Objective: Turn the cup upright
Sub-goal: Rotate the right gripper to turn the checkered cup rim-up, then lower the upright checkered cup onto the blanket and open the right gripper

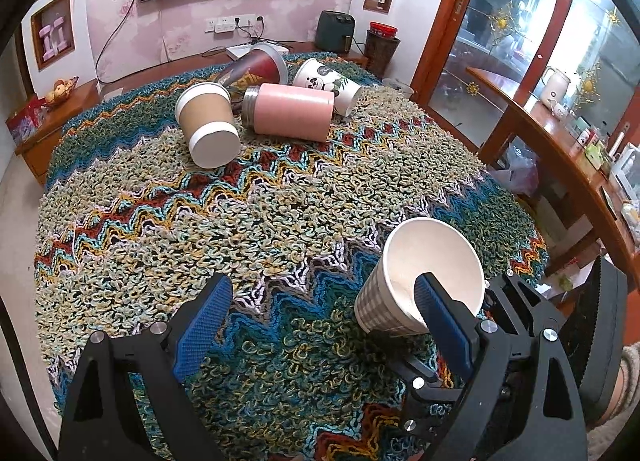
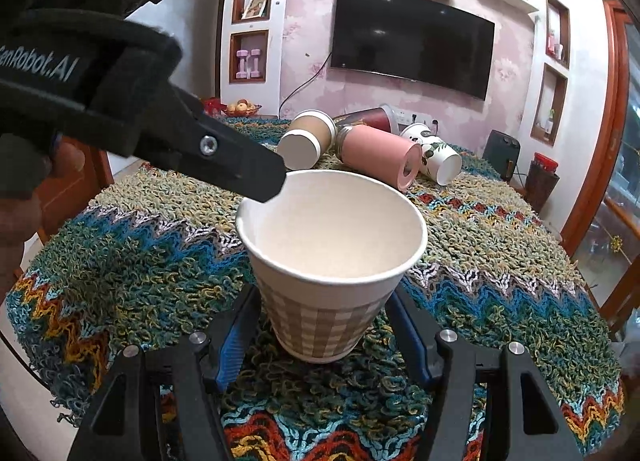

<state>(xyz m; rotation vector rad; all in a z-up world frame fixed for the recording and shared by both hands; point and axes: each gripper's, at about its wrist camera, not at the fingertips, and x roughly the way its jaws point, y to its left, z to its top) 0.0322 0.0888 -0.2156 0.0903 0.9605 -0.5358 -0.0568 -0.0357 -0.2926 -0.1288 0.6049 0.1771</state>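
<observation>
A living room with pink floral wallpaper and a wall-mounted television lay behind a table covered by a shaggy zigzag cloth in teal, cream, red and yellow. At the far side of the cloth a cluster of vessels lay on their sides: a brown paper cup with white bands, a pink tumbler with a metal neck, a white panda cup and a dark red cup behind them, all touching or nearly touching one another.

Near the front edge stood the checked paper cup, upright on its base with its white interior open to the ceiling. In the right wrist view the right gripper had its blue-padded fingers set on either side of the cup's lower wall, close to it, though whether the pads actually pressed the paper could not be told.

The left gripper had its jaws spread wide apart. One of its fingers overlapped the cup's rim in the left wrist view, and in the right wrist view a black fingertip of it sat at the rim's left edge, while the other finger hung over bare cloth well to the side.
</observation>
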